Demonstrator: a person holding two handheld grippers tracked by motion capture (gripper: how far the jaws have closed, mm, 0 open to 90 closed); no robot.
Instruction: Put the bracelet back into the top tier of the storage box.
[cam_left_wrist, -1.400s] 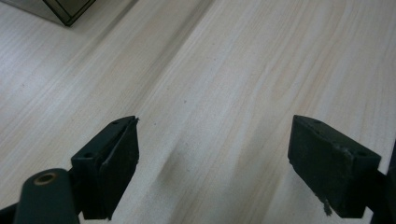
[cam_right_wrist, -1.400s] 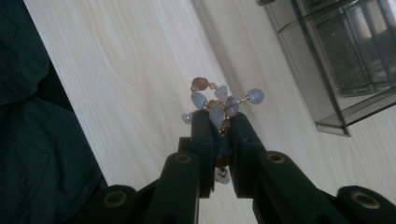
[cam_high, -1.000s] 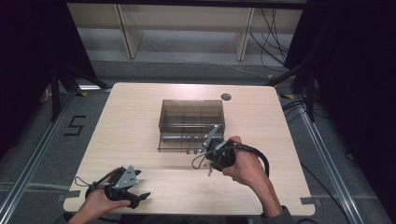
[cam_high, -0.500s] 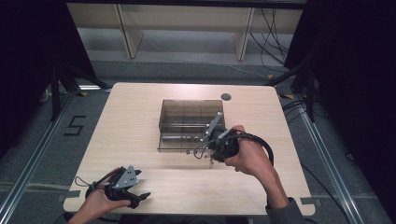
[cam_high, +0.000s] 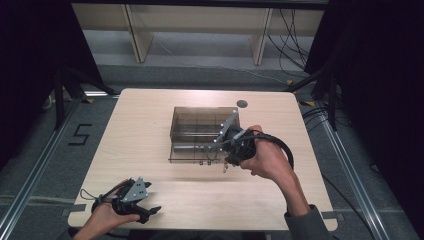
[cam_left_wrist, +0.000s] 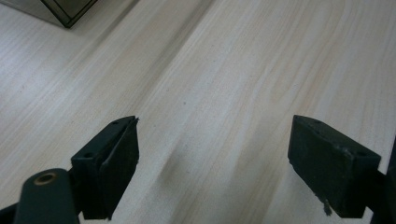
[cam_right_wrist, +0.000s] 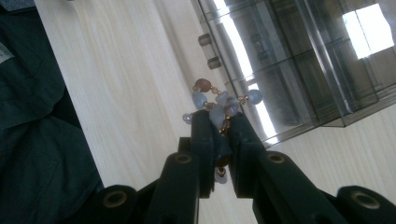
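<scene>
A string of pale blue and brown beads (cam_right_wrist: 219, 105) is pinched between the jaws of my right gripper (cam_right_wrist: 222, 123), which is shut on it. The beads (cam_high: 225, 168) dangle just above the table, close to the front right corner of a smoky clear box (cam_high: 172, 135) with inner compartments. Held in the person's right hand, the right gripper (cam_high: 227, 159) hovers by that box (cam_right_wrist: 299, 60). My left gripper (cam_high: 151, 212) rests near the table's front left edge. Its jaws are wide apart, and my left gripper (cam_left_wrist: 212, 154) has bare wood between them.
Two small metal fittings (cam_right_wrist: 210, 49) sit on the box's front edge. A dark round grommet (cam_high: 242, 104) lies at the back of the table (cam_high: 140, 120). One box corner (cam_left_wrist: 65, 9) shows far ahead of the left gripper. The person's dark sleeve (cam_right_wrist: 37, 140) lies beside the table.
The right gripper has risen and moved a little farther toward the box with the beads in it. The left gripper has stayed put.
</scene>
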